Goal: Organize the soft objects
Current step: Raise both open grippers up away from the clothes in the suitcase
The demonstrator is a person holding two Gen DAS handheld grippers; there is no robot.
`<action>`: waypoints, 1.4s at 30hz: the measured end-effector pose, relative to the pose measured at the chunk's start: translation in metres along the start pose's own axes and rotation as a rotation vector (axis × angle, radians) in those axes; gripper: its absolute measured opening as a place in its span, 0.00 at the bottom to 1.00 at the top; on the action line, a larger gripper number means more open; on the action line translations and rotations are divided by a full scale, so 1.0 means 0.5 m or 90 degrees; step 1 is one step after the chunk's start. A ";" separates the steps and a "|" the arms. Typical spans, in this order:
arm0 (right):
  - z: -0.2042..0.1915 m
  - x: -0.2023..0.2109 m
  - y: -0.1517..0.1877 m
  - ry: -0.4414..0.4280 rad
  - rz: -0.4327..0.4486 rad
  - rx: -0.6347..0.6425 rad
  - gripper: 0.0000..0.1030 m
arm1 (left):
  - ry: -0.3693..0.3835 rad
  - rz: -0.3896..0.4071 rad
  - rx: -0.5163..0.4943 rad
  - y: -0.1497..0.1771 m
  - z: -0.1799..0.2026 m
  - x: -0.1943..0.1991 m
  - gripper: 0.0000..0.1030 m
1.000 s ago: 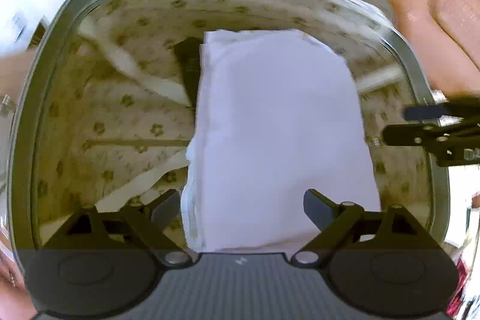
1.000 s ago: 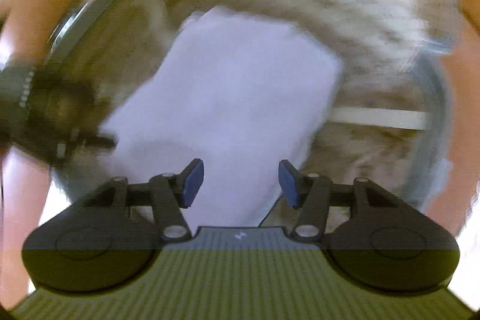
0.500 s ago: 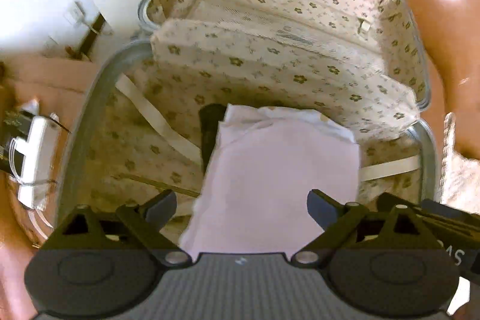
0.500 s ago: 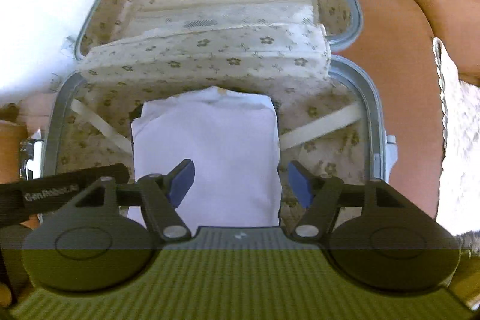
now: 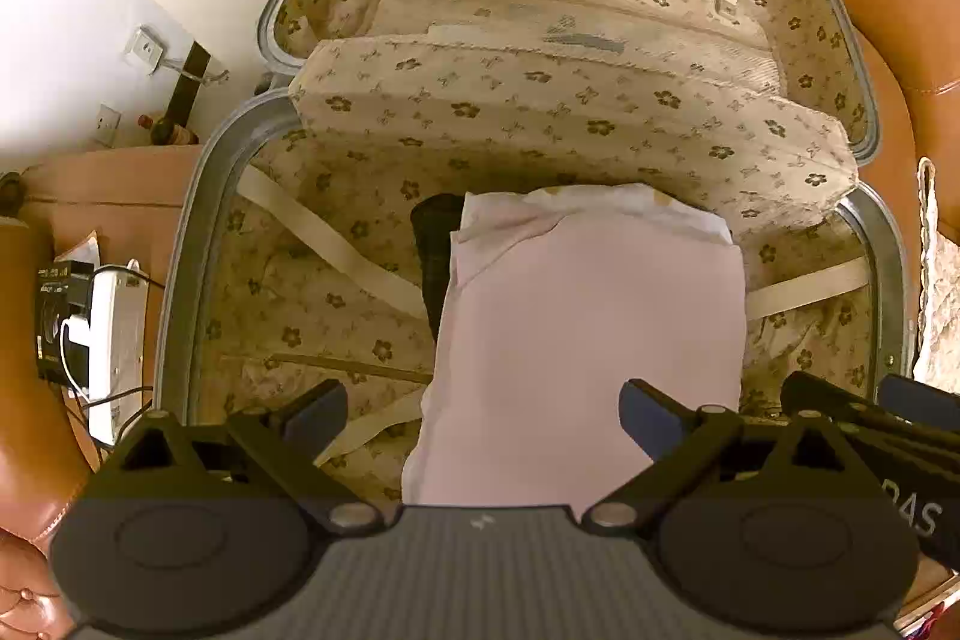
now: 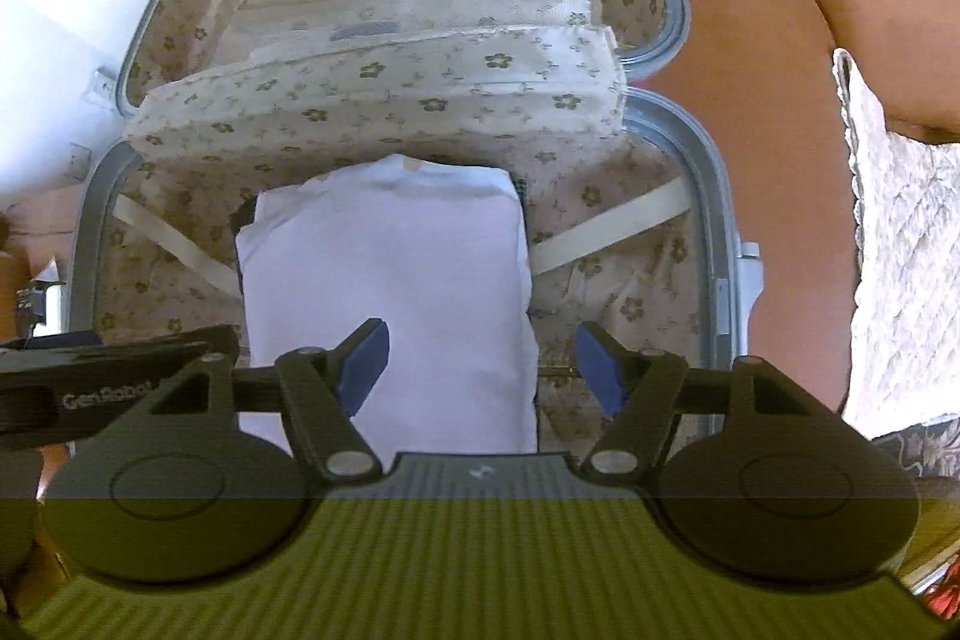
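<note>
A folded pale-pink cloth (image 5: 591, 340) lies inside an open grey suitcase (image 5: 180, 280) with flower-print lining — left gripper (image 5: 483, 409) and right gripper (image 6: 480, 361) above it, jaws spread, empty.

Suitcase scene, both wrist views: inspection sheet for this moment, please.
Surface: open suitcase with floral lining, on a brown leather seat.
Job's things: folded white cloth lying flat in the lower half, atop a dark garment.
Clutter: nothing seen inside.
Grippers: left gripper and right gripper open, empty, above the cloth.
Cables: power strip with plugged leads beside the case.
Surroundings: white wall, quilted throw.
</note>
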State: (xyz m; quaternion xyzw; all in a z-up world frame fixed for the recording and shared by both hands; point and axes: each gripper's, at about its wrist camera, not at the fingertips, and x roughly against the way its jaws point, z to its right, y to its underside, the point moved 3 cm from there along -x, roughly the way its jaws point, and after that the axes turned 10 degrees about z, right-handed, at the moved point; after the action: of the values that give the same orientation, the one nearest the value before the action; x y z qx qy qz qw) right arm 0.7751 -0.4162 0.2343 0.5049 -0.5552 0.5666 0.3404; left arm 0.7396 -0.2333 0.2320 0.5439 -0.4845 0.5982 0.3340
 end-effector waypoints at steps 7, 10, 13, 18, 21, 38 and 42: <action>-0.022 -0.001 0.003 -0.007 -0.011 0.024 0.75 | -0.008 -0.008 -0.005 0.007 -0.007 -0.009 0.97; -0.027 -0.002 0.003 -0.006 -0.015 0.027 0.75 | -0.014 -0.008 -0.009 0.012 -0.010 -0.010 0.97; -0.029 -0.003 0.007 -0.005 -0.021 0.031 0.75 | -0.017 -0.010 -0.009 0.017 -0.014 -0.010 0.97; -0.032 -0.002 0.016 -0.007 -0.034 0.033 0.75 | -0.014 -0.009 -0.012 0.024 -0.016 -0.007 0.97; -0.033 0.002 0.022 -0.005 -0.035 0.039 0.75 | -0.010 -0.009 -0.010 0.031 -0.015 -0.004 0.97; -0.034 0.043 0.102 0.002 -0.019 0.055 0.75 | -0.007 0.012 0.002 0.118 -0.031 0.037 0.97; -0.034 0.055 0.122 0.004 -0.013 0.057 0.75 | -0.011 0.023 0.004 0.139 -0.034 0.048 0.97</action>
State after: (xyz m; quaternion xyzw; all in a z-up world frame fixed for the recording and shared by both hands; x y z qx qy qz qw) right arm 0.7069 -0.4139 0.2450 0.5236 -0.5231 0.5890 0.3244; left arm 0.6651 -0.2418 0.2414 0.5409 -0.4953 0.6012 0.3172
